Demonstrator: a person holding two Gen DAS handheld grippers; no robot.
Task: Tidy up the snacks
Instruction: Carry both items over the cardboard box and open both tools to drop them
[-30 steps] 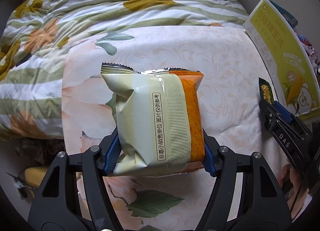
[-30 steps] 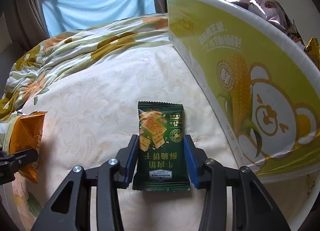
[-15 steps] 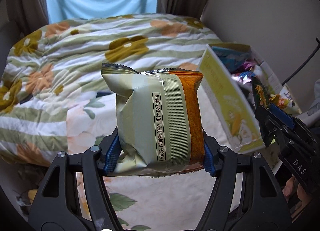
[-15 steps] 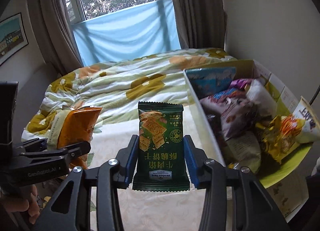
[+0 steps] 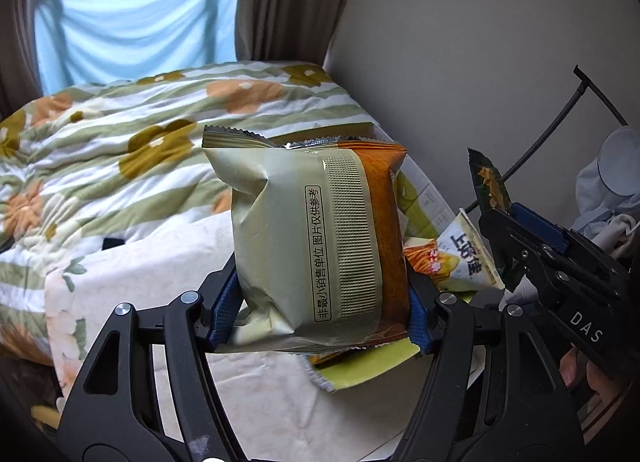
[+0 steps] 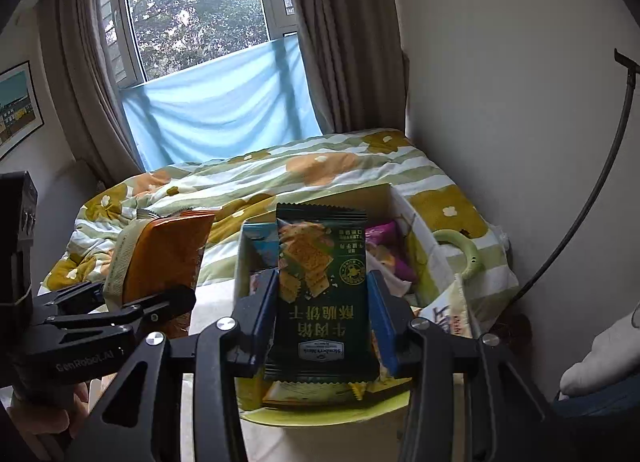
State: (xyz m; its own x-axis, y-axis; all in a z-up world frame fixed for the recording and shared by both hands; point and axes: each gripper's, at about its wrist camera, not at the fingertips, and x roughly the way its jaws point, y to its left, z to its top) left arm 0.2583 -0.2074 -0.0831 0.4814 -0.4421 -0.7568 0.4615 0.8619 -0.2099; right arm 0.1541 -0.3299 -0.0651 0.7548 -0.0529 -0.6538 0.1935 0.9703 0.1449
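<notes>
Home bedroom — bed (image 6: 280, 178) under a floral quilt (image 5: 120, 150). Curtained window (image 6: 192, 14) behind, framed picture (image 6: 16, 110) on wall.

Dim room, daylight from window (image 6: 192, 22) blown out; fisheye edges curved, dark corners.

Glossy crinkled foil pouch (image 5: 316, 246) at frame centre; matt black plastic gripper (image 5: 320, 302) below; soft floral cotton quilt (image 5: 120, 134) at left.

We see a bed (image 6: 280, 174) spread with a green-striped floral quilt (image 5: 100, 142) and, nearer us, a pale floral sheet (image 5: 160, 262). On it, by the wall, sits an open cardboard box (image 6: 420, 238) of snack packets.
</notes>
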